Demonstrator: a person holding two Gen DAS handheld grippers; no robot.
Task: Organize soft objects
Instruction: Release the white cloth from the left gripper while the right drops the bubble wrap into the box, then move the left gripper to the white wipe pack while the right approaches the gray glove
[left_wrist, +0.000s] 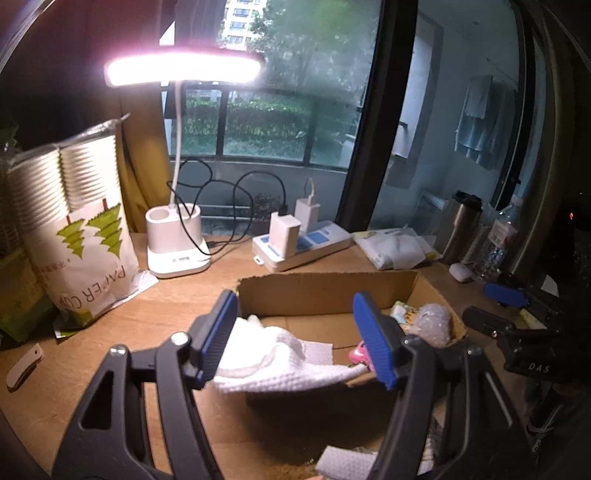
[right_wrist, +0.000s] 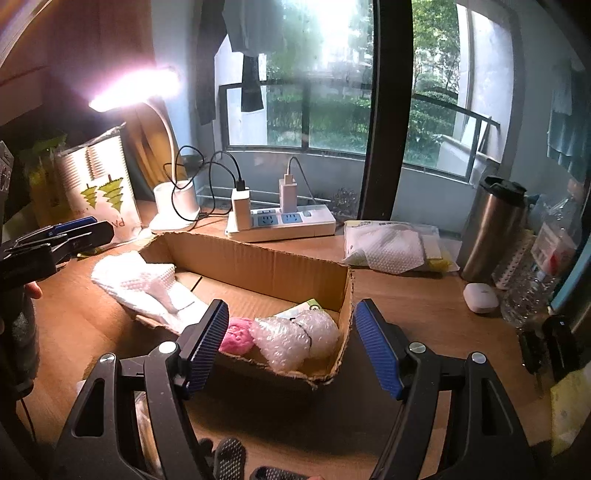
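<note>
White waffle-textured cloth (left_wrist: 280, 363) is what we see nearest, draped over the near-left rim of the shallow cardboard box (right_wrist: 258, 266), part inside and part hanging out onto the wooden tabletop (right_wrist: 424, 306). We judge the main risk here: the cloth could slide out over the low rim if a finger drags it, and the light box could skid or tip if pushed on one wall.

Our left hand-held gripper (left_wrist: 295, 343) hangs just above that cloth with its blue pads wide apart and nothing between them; the cloth lies directly below and slightly ahead of the gap. Our right hand-held gripper (right_wrist: 290, 349) is likewise spread and empty, poised over the box's near-right end. Just ahead of it, inside the box, we see a pink fluffy item (right_wrist: 236, 338) touching a bubble-wrap bundle (right_wrist: 295, 338), with a printed packet (right_wrist: 303, 308) behind them. A careless closing there could catch the torn cardboard edge instead of a soft thing.

Farther back on the tabletop we see a pack of white tissues (right_wrist: 391, 249) still outside the box, a small white case (right_wrist: 480, 297), a steel flask (right_wrist: 493, 229), a power strip (right_wrist: 284, 223) with chargers, the desk lamp (left_wrist: 177, 236) and a sleeve of paper cups (left_wrist: 77, 229). Trailing cables near the box could snag.
</note>
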